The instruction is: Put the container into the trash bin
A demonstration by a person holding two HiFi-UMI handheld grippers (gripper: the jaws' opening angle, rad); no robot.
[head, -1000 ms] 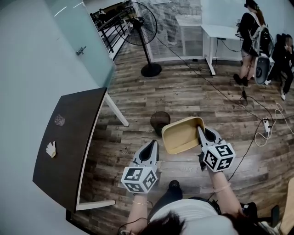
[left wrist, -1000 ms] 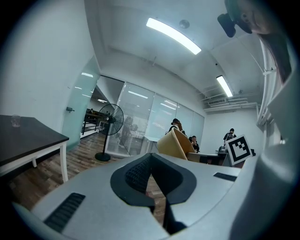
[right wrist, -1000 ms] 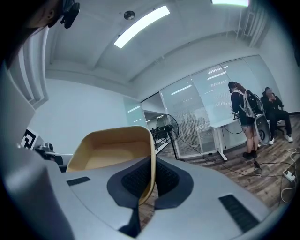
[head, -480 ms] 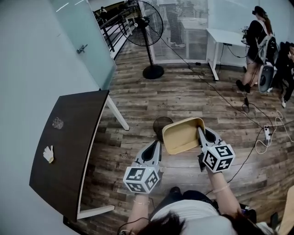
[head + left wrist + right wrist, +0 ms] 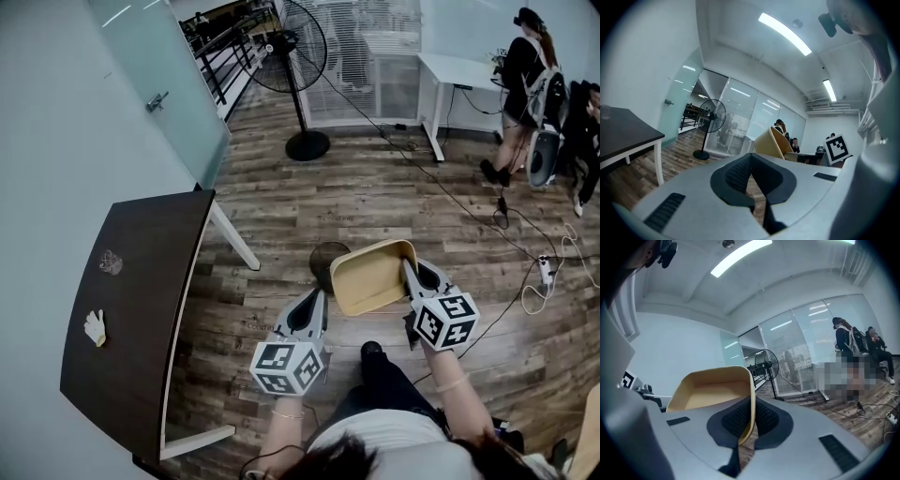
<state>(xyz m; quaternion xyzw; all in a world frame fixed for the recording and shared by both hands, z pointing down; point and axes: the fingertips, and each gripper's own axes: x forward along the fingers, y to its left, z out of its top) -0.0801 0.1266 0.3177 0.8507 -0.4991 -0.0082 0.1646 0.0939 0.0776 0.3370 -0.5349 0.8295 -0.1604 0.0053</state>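
1. The container (image 5: 370, 277), a shallow tan tray, is up in the air over the wooden floor (image 5: 375, 192). It is tipped on edge with its open side turned to the person's left.
2. The right gripper (image 5: 409, 270) pinches one side wall of it. In the right gripper view that wall runs down between the two pads, which press on it from both sides.
3. The left gripper (image 5: 317, 300) hangs beside the tray, apart from it. Its jaws are pressed together with nothing between them.
4. The trash bin (image 5: 323, 251), dark and round, stands on the floor just beyond the tray, whose corner partly hides it in the head view.
5. A dark table (image 5: 141, 281) stands by the wall at the left with a white glove (image 5: 95, 328) on it. A standing fan (image 5: 292, 47) is farther off.
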